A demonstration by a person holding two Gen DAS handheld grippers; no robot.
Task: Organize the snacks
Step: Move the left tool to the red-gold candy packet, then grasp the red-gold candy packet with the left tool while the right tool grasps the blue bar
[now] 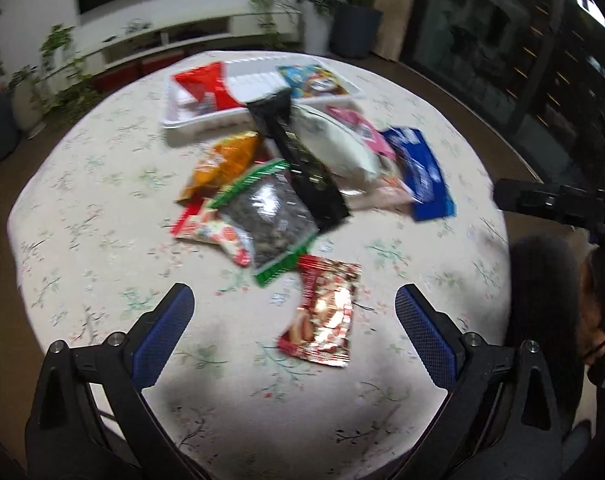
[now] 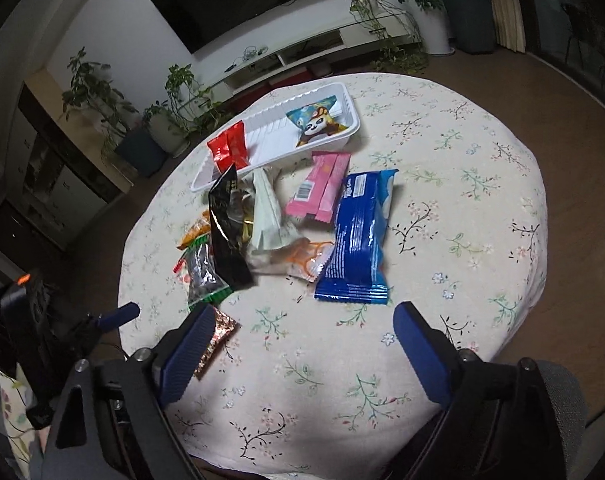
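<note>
While both tools (image 1: 294, 320) (image 2: 302, 344) gape empty — snacks (image 2: 286, 224) piled nr tray (image 2: 352, 120).

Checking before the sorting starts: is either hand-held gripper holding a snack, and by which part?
Nothing is held. The left hand-held gripper and right hand-held gripper both stand open above the table, with no packet between the pads.

Left wrist view blurred, pkg print unreadable. Orange bag (image 2: 194, 236) mostly hidden behind black packet (image 2: 227, 228), mid-left. Foil snack (image 2: 218, 338) partly covered by tongs finger (image 2: 188, 354), lower left.
</note>
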